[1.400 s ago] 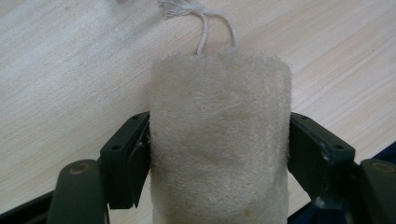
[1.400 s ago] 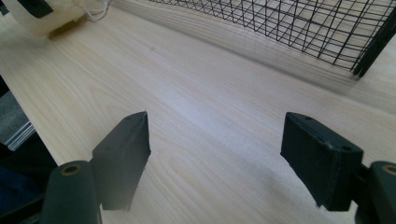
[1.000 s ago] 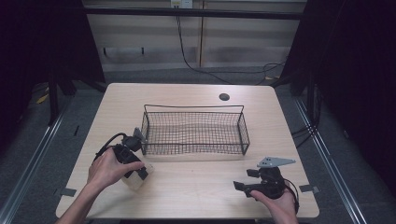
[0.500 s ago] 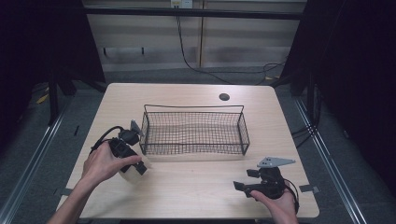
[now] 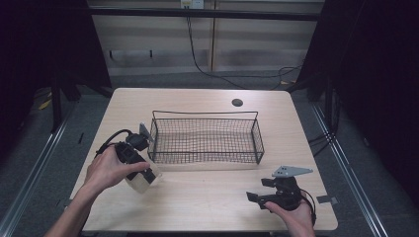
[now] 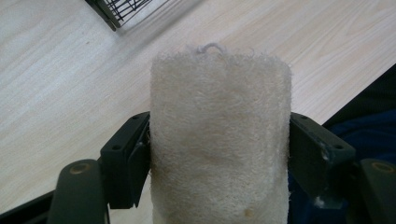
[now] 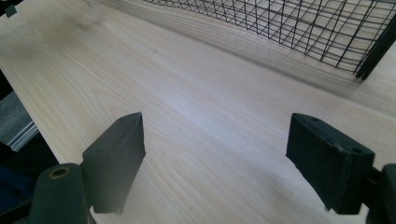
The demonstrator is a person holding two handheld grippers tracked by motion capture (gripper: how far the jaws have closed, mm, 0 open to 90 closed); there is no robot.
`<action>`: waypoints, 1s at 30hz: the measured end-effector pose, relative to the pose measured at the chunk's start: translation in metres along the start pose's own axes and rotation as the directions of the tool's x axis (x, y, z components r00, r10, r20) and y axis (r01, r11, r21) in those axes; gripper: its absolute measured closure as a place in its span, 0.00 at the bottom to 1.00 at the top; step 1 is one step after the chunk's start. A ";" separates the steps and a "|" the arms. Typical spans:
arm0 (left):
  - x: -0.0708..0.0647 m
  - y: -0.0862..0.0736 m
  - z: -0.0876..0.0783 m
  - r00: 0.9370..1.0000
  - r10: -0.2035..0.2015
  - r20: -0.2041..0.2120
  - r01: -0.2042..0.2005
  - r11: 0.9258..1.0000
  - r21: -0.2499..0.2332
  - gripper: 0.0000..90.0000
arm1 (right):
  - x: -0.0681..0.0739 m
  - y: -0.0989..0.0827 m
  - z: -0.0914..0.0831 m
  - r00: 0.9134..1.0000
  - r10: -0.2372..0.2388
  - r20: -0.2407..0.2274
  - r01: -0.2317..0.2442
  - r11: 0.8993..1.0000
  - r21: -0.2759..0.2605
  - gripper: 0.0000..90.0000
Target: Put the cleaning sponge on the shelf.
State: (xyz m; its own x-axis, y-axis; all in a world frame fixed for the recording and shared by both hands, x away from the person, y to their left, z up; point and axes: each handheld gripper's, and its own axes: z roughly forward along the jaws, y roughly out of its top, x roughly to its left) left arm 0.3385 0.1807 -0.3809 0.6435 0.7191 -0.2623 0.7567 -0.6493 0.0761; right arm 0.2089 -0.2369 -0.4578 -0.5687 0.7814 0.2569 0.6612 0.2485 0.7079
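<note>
A cream, rough-fibred sponge pad (image 6: 219,140) stands up between the jaws of my left gripper (image 6: 217,156), which is shut on its two sides. In the high view the left gripper (image 5: 142,174) holds the sponge pad (image 5: 142,181) just off the near left corner of a black wire basket (image 5: 205,140). The basket stands mid-table with nothing inside it. My right gripper (image 5: 258,190) rests low near the table's front right, open and with nothing in it. In the right gripper view it (image 7: 215,158) faces bare wood, with the basket (image 7: 299,28) beyond.
The light wooden table (image 5: 207,197) has a round dark hole (image 5: 237,102) near its far edge. A bit of grey tape (image 5: 326,199) lies at the right edge. Cables run along the floor behind the table. Bare wood lies in front of the basket.
My left hand, with the sponge pad in the gripper, has shifted slightly left and away from the front edge. The right gripper has stayed in place.
</note>
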 end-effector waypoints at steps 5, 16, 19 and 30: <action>-0.002 0.002 -0.007 1.000 0.002 0.004 -0.002 1.000 -0.010 0.31 | 0.000 0.000 0.000 1.000 0.001 -0.005 -0.001 1.000 -0.004 0.20; -0.004 0.011 -0.021 0.998 0.033 0.044 -0.033 0.999 -0.003 0.31 | 0.000 0.000 0.001 1.000 0.001 -0.006 -0.001 1.000 0.004 0.20; -0.005 0.013 -0.025 0.997 0.040 0.067 -0.039 0.999 -0.008 0.31 | 0.000 0.000 0.001 1.000 0.006 -0.009 -0.006 1.000 0.003 0.20; -0.006 0.016 -0.048 0.993 0.043 0.114 -0.038 0.998 -0.040 0.31 | 0.000 0.000 0.001 1.000 0.006 -0.011 -0.006 1.000 0.004 0.20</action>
State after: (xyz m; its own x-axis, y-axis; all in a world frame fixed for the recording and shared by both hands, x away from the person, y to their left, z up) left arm 0.3528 0.1780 -0.3318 0.6578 0.6578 -0.3670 0.7355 -0.6661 0.1244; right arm 0.2098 -0.2365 -0.4584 -0.5697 0.7768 0.2685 0.6670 0.2460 0.7033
